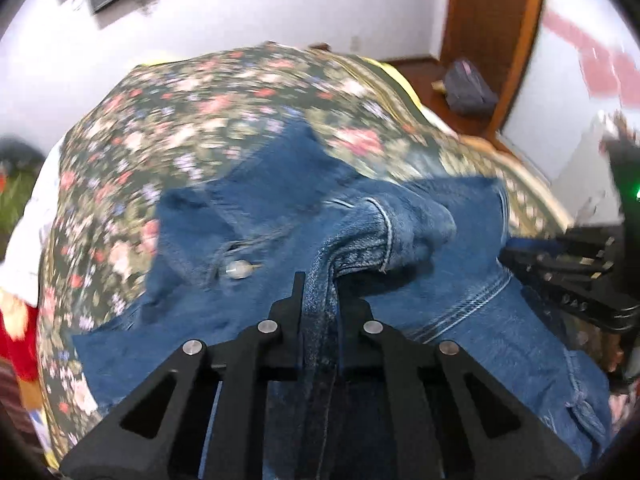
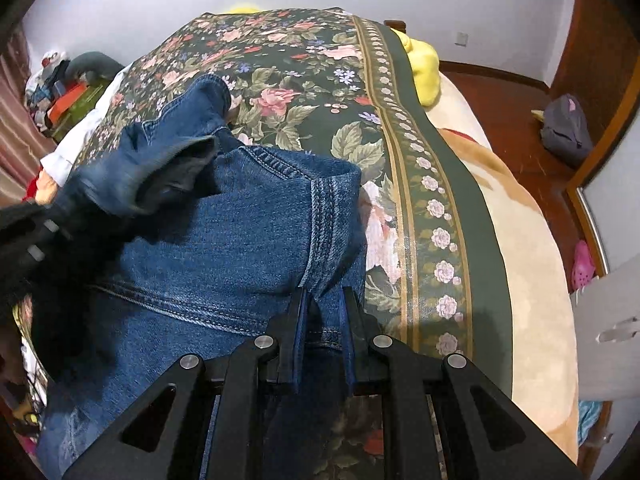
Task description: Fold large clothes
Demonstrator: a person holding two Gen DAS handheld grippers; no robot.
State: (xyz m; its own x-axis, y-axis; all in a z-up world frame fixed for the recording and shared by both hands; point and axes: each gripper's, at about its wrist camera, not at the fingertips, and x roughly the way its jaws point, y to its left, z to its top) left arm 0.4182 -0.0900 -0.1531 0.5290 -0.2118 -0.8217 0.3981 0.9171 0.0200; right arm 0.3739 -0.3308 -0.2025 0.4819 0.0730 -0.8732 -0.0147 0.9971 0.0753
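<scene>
1. The denim garment [image 1: 280,208] lies crumpled on the bed, on a dark floral bedspread [image 1: 200,112], with a metal button [image 1: 239,269] showing on its left part in the left wrist view.
2. The left claw [image 1: 320,300] is closed narrow on a raised, bunched denim seam fold; the fabric runs up between its fingers.
3. The right claw [image 2: 323,300] is closed narrow on the garment's stitched edge near a corner; denim sits between its fingers [image 2: 297,320].
4. In the right wrist view the garment [image 2: 224,232] covers the bed's near left part, beside the bedspread's bordered strip [image 2: 436,216].
5. The two claws are near each other; each appears at the edge of the other's view.
6. A grey backpack [image 2: 566,136] sits on the wooden floor [image 2: 512,92], well apart from the bed.
</scene>
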